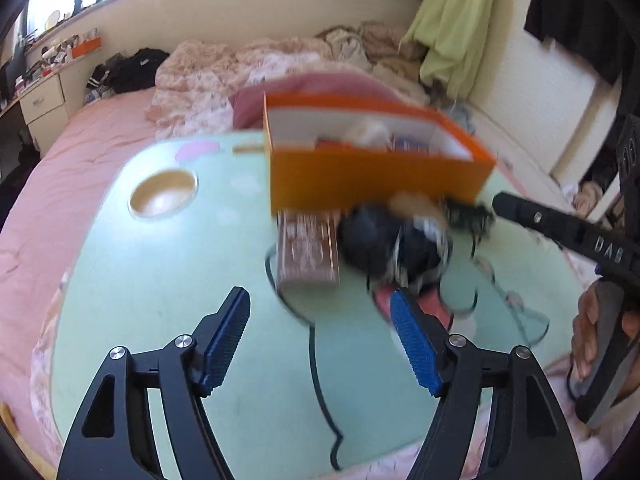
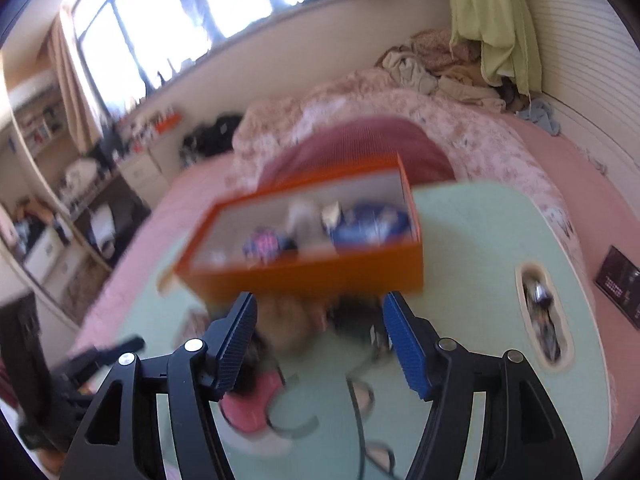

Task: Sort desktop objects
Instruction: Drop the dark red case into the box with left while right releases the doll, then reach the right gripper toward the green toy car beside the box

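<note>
An open orange box (image 1: 372, 184) (image 2: 320, 276) with several small items inside stands on a pale green table (image 1: 160, 280). Before it lie a brown patterned box (image 1: 306, 252), a dark blurred bundle (image 1: 384, 236) and a pink object (image 1: 434, 306) (image 2: 252, 404). A black cable (image 1: 316, 368) runs across the tabletop. My left gripper (image 1: 318, 296) is open above the table, short of the brown box and the bundle, with nothing between its pads. My right gripper (image 2: 320, 300) is open too, just before the orange box and over the bundle. Both views are blurred.
The table stands on a pink bed with rumpled bedding behind it. A round recess (image 1: 162, 194) is sunk into the table's left side, and an oval slot (image 2: 542, 316) with small items on its right. A hand (image 1: 588, 332) holds the right gripper's handle.
</note>
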Demonstrator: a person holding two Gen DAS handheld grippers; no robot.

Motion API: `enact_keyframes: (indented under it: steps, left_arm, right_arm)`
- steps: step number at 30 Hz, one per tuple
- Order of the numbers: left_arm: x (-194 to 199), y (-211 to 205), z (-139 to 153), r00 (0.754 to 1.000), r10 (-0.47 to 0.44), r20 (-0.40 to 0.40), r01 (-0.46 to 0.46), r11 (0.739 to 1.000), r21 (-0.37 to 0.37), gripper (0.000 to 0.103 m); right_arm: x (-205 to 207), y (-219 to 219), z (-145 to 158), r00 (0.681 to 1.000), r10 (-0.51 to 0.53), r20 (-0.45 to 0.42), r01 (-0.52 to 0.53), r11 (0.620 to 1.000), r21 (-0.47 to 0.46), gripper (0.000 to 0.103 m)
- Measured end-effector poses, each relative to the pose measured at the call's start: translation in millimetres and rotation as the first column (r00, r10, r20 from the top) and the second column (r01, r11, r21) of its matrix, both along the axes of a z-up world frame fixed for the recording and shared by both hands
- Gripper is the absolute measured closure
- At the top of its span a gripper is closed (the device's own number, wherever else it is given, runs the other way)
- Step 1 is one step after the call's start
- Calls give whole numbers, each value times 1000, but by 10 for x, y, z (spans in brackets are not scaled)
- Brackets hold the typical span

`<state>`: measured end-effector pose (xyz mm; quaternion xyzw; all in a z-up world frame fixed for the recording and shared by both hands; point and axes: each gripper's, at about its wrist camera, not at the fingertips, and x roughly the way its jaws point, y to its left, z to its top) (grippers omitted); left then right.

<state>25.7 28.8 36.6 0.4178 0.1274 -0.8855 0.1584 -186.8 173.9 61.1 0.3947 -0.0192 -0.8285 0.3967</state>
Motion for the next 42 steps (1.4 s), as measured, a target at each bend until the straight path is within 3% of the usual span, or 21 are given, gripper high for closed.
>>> enact_keyframes:
  steps: [2, 6, 8, 11, 27, 30, 32, 35, 37, 42]
  left_arm:
    - [53, 24, -137, 999, 12, 31, -13, 1000, 13, 30]
    - [58, 92, -268, 996, 56, 72, -49, 993, -104, 15]
    - [45, 63, -336, 994, 66, 81, -58, 993, -100, 0]
    - [51, 28, -379, 995, 65, 79, -57, 994, -97, 0]
    - [29, 9, -346, 995, 80, 66, -73, 992, -101, 0]
    - [39, 13, -344, 995, 80, 66, -73, 992, -101, 0]
    - [39, 12, -344, 995, 80, 66, -73, 992, -101, 0]
    - [39, 11, -346, 995, 80, 66, -73, 992, -101, 0]
    - [39, 16, -343, 995, 80, 65, -73, 992, -101, 0]
    - [36, 15, -335, 995, 80, 64, -73, 992, -101, 0]
  right_arm:
    - [160, -25, -206, 1000, 5, 4, -6, 996, 85, 37]
    - [306, -91, -406, 1000, -13, -22, 18, 977, 215, 37]
    - [319, -133, -456, 1000, 4, -30, 3, 969, 246, 18]
    - [343, -157, -542, 999, 19, -39, -7, 959, 283, 1]
    - [395, -126, -550, 999, 21, -36, -10, 959, 283, 0]
    - [373, -123, -537, 999, 19, -30, -10, 965, 260, 0]
    - [354, -32, -504, 1000, 13, -3, -12, 982, 187, 1]
    - [234, 226, -452, 997, -27, 72, 25, 999, 27, 17]
    - [111, 387, -409, 990, -87, 110, 92, 995, -44, 23]
    - [-173, 264, -251, 986, -111, 122, 116, 992, -39, 24]
